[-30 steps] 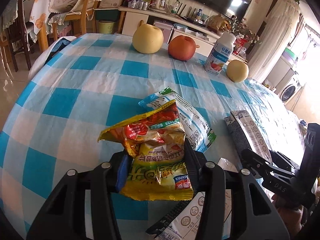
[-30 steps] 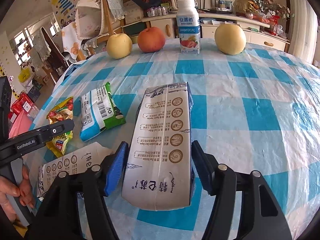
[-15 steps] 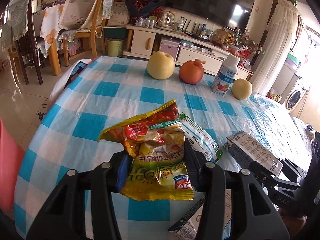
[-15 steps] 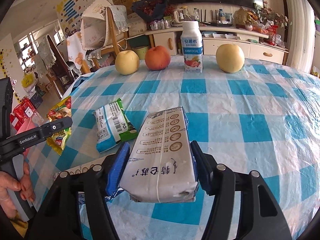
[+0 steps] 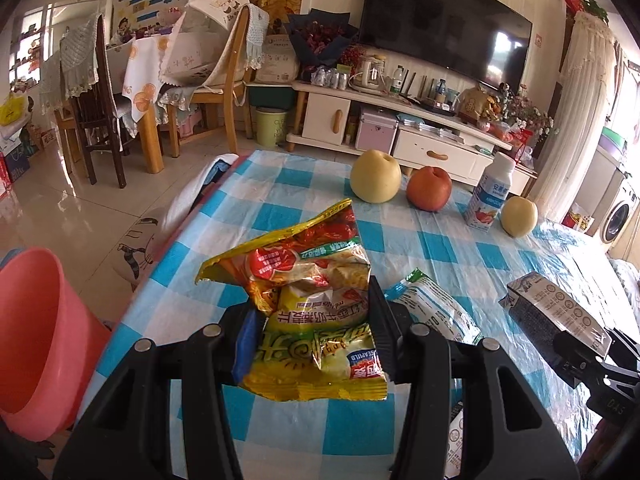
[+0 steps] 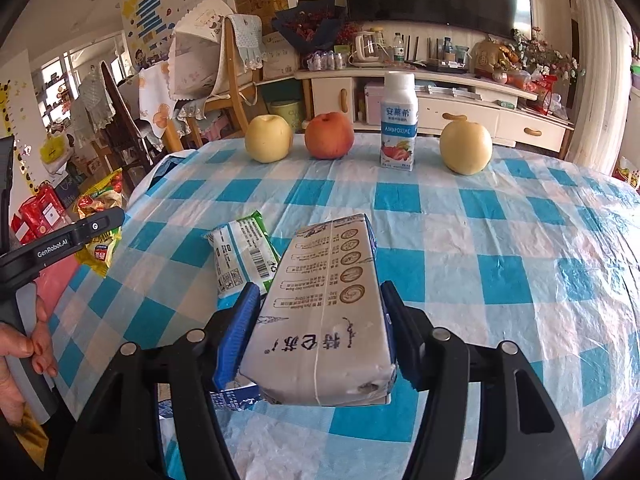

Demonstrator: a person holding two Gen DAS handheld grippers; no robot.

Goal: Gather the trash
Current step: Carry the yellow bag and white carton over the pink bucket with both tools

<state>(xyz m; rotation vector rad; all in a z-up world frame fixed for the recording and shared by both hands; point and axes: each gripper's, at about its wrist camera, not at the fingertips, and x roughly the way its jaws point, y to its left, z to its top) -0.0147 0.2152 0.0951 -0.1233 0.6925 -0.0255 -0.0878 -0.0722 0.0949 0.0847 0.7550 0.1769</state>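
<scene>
From the left wrist camera, we judge the step in hand to be carrying the yellow snack wrapper (image 5: 312, 320) to the pink bin (image 5: 36, 344), which stands on the floor just off the left edge of the surface (image 5: 400, 240). To do it well, we should keep the grip steady, swing left until the wrapper hangs over the bin's mouth, and only then let go, since a light wrapper may drift. The left gripper (image 5: 312, 340) has its fingers (image 5: 380, 320) drawn in close and pinching the wrapper's lower half, which is held up off the surface. A blue-and-white wrapper (image 5: 436, 308) lies on the cloth just right of it.

From the right wrist camera, the right gripper (image 6: 316, 328) has its fingers (image 6: 236, 332) clamped on both long sides of a flattened milk carton (image 6: 328, 312), lifted clear of the surface. We would carry it to the same bin after the left load drops, keeping it level so the carton does not slip out. The fruit and the yogurt bottle (image 6: 398, 120) at the far edge look like no trash; we would leave them.
</scene>
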